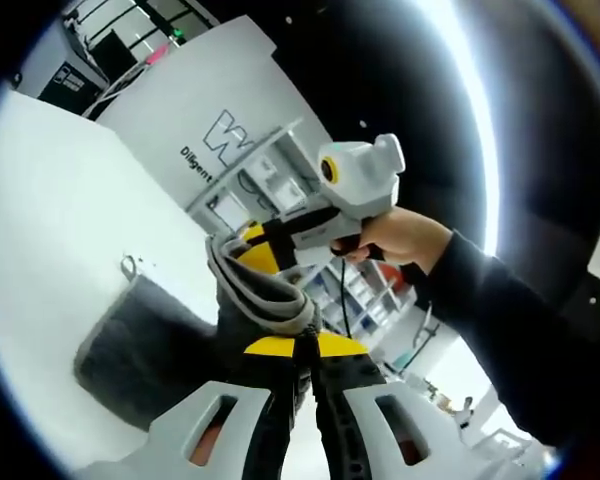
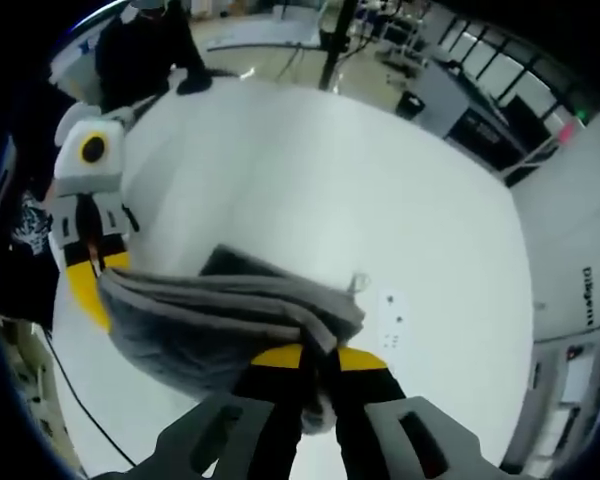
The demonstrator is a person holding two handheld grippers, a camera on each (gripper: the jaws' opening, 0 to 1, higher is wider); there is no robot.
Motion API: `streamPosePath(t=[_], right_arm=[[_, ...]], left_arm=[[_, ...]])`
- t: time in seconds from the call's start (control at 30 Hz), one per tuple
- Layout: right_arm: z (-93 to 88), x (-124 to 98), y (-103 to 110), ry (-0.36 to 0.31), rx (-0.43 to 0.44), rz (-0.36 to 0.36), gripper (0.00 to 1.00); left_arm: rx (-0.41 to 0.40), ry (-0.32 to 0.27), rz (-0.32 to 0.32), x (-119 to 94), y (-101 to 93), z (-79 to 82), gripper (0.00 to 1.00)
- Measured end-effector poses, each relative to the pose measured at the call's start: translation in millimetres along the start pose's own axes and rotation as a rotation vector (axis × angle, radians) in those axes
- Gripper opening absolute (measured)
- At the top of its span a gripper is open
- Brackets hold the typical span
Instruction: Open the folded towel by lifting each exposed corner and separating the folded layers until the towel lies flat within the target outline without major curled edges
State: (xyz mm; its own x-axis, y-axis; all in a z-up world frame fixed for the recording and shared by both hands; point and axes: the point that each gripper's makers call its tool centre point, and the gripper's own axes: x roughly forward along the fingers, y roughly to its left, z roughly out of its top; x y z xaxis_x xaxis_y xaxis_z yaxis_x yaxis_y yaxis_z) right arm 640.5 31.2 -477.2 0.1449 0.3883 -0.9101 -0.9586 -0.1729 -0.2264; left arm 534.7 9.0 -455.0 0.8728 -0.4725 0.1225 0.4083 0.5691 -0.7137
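A grey folded towel (image 1: 262, 292) is stretched between both grippers above the white table (image 1: 60, 220). My left gripper (image 1: 302, 345) is shut on one bunched end of it, and a darker part (image 1: 130, 350) hangs down at the left. My right gripper (image 1: 263, 245), held by a hand (image 1: 400, 240), grips the other end. In the right gripper view the towel (image 2: 210, 310) lies in stacked layers; my right gripper (image 2: 317, 357) is shut on its near end and my left gripper (image 2: 90, 280) clamps the far end at the left. A small tag (image 2: 358, 283) sticks out of the towel.
The white table (image 2: 330, 180) spreads wide beyond the towel, with a small printed mark (image 2: 390, 320) on it. A person in dark clothes (image 2: 145, 50) stands at its far edge. A white panel with lettering (image 1: 220, 140) and shelves stand behind.
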Motion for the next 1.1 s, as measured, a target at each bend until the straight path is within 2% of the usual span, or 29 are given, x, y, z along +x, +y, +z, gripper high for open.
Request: streamPosePath(t=[0.27, 0.37, 0.43, 0.6, 0.7, 0.9, 1.1], right_arm=[[-5.1, -1, 0, -0.032, -0.003, -0.027, 0.05], [-7.8, -4, -1, -0.05, 0.013, -0.036, 0.05], [-8.3, -8, -2, -0.069, 0.026, -0.041, 0.05], [-5.3, -14, -2, -0.155, 0.06, -0.055, 0.06], [-10.6, -14, 0, -0.189, 0.064, -0.067, 0.06], [-17.0, -18, -1, -0.251, 0.084, -0.097, 0.05], [-13.6, -18, -4, -0.3, 0.046, -0.136, 0.05]], left_arm=[[0.007, 0.004, 0.0, 4, -2.1, -3.8, 0.02], [0.038, 0.002, 0.003, 4, -3.8, -3.3, 0.02], [0.099, -0.008, 0.004, 4, -5.5, -0.4, 0.02], [0.15, -0.011, -0.001, 7, -11.2, 1.9, 0.02], [0.214, -0.007, 0.001, 7, -12.0, 1.6, 0.02], [0.239, 0.004, 0.001, 7, -10.3, -1.9, 0.02], [0.287, -0.001, 0.004, 9, -10.9, -1.0, 0.02]])
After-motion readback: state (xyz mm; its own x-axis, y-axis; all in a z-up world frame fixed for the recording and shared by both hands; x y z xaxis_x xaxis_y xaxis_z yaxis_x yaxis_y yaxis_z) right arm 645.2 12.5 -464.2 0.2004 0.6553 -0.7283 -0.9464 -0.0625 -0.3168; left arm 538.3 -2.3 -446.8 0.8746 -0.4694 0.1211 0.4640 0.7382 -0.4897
